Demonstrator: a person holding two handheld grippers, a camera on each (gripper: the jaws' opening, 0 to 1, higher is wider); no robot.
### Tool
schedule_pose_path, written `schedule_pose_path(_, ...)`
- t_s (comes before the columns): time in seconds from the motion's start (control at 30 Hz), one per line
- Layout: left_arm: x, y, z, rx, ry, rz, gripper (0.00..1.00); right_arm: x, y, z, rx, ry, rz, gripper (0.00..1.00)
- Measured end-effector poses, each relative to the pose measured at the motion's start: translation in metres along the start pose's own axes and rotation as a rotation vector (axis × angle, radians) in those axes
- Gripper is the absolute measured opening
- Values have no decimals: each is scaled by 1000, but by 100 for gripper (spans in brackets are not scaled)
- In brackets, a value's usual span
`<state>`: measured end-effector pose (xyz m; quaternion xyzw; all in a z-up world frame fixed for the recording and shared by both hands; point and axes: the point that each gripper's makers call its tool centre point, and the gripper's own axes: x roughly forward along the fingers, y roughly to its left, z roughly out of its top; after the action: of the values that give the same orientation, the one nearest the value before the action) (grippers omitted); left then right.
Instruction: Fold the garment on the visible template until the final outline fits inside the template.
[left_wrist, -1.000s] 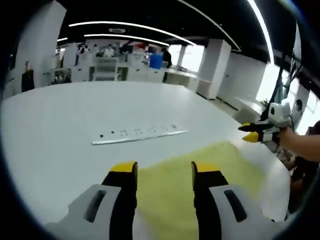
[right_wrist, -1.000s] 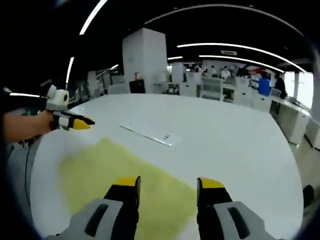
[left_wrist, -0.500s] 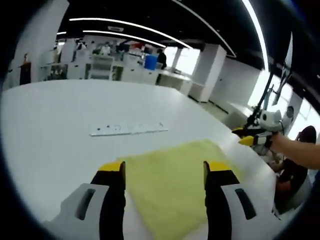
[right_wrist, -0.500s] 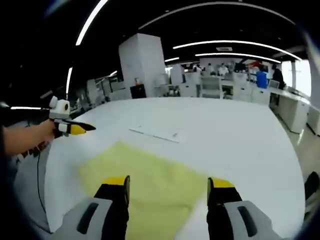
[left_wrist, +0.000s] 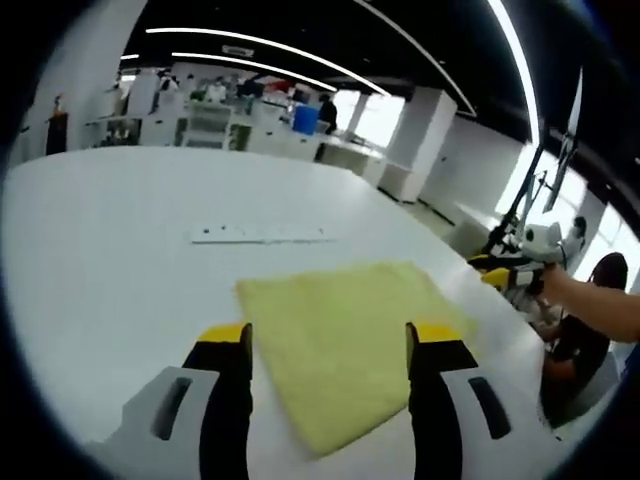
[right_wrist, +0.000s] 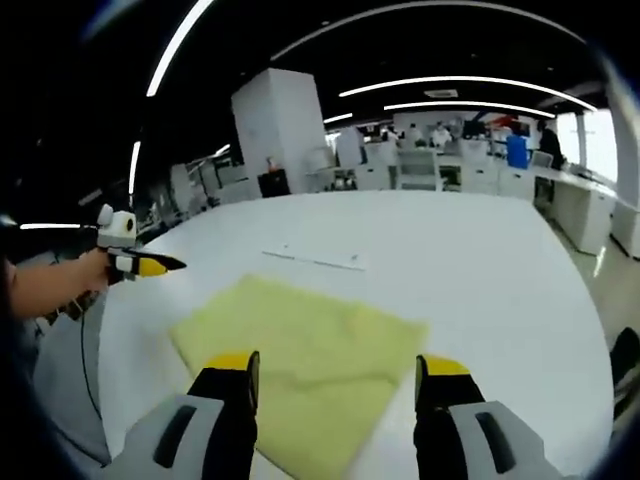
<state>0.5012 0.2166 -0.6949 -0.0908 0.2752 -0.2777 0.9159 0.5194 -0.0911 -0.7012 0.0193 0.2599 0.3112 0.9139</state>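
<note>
White tabletop (left_wrist: 110, 260) carries the folded yellow garment (left_wrist: 345, 335), lying flat between both grippers. Left gripper (left_wrist: 325, 345) and right gripper (right_wrist: 337, 372) hover wide open, holding nothing. Since a second ago their jaws have spread.

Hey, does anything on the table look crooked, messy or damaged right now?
Nothing stands out. The yellow garment lies flat on the white table, a pale strip beyond it. Both grippers are open and hold nothing.
</note>
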Motion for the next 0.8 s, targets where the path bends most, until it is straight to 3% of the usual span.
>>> schedule_pose_path(0.27, -9, 0, -23, -5, 30, 3, 56, -3, 7, -17, 17, 12, 5, 60)
schedule_pose_path(0.57, -12, -3, -51, -30, 65, 0, 47, -9, 8, -39, 34, 43, -1, 57)
schedule_pose_path(0.8, -11, -2, -80, -60, 114, 4, 41, -12, 7, -72, 70, 87, -8, 42)
